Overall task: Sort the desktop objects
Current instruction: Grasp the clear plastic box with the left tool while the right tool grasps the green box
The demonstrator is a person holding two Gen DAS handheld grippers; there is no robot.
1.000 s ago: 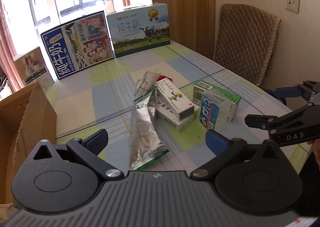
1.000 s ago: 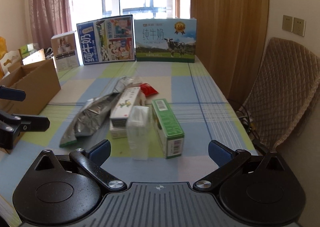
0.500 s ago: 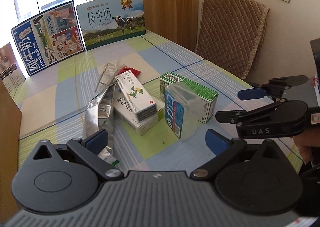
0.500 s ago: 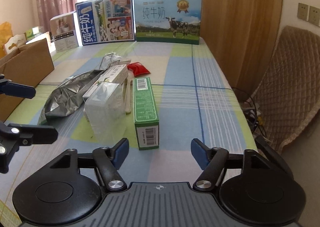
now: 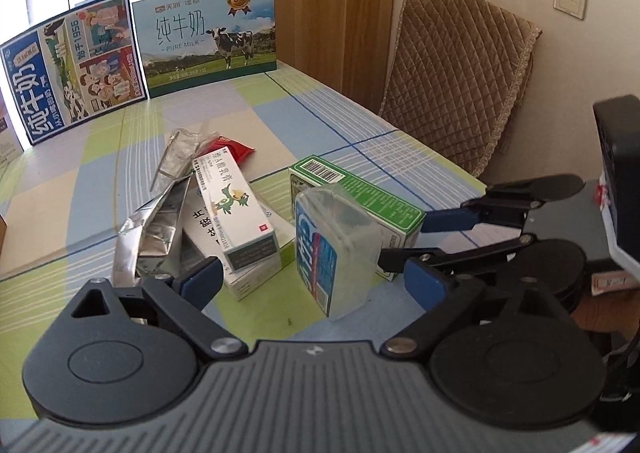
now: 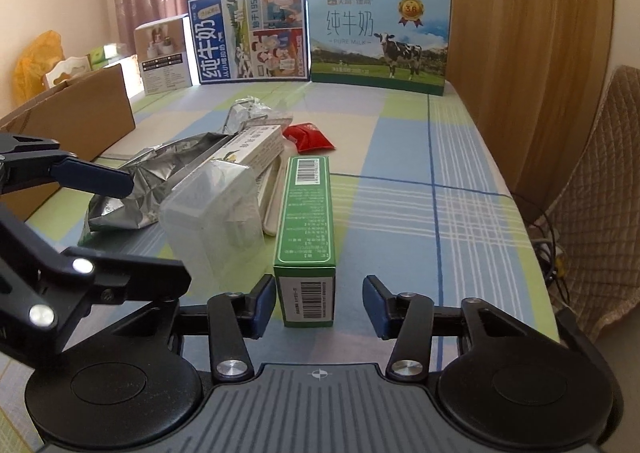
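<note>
Around the green box (image 6: 306, 229) your right gripper (image 6: 319, 307) is closing, pads not yet touching; your left gripper (image 5: 316, 283), wide before, narrows toward the clear case (image 5: 336, 249).

the small print on the green box (image 6: 306, 221) between the right claw's (image 6: 320, 305) closing pads is too tiny to read, and the claw body hides the tablecloth under it. Left of that claw the clear plastic case (image 6: 214, 209) covers part of the white medicine box (image 6: 256, 145). The cardboard box (image 6: 76, 121) further left runs off the frame edge. Beside the left claw (image 5: 316, 285) a hand (image 5: 600, 309) is mostly hidden behind the other tool
</note>
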